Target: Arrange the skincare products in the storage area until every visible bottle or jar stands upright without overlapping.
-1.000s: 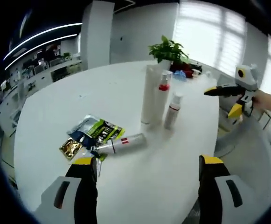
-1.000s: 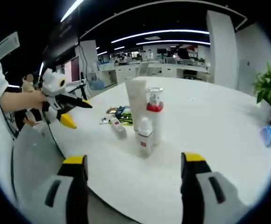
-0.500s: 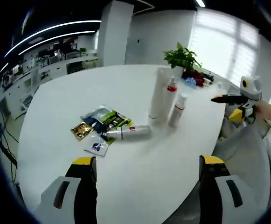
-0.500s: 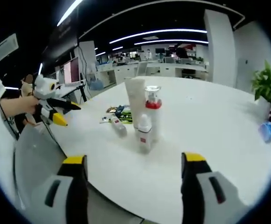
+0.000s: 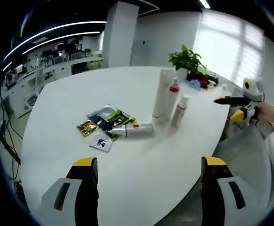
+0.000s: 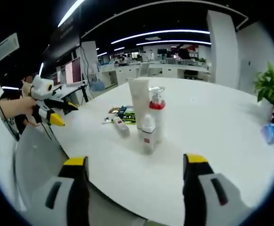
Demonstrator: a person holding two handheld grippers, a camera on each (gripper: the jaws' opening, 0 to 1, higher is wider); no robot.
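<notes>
Both tongs, left [image 5: 146, 172] and right [image 6: 134, 169], are held spread and empty, since one small bottle [image 5: 133, 130] is lying flat on the counter [image 5: 80, 89].

An open-plan office. Rows of desks [image 6: 174, 70] with monitors [image 6: 73, 70] run across the upper middle of the right gripper view under long ceiling light strips [image 6: 160, 33]. A big white round table [image 5: 127, 89], a square white pillar [image 5: 118, 33], bright windows [image 5: 231, 47] and a potted plant [image 5: 186, 59] fill the left gripper view.

Four bottles [image 5: 162, 98] — three sachets [image 5: 103, 127]
</notes>
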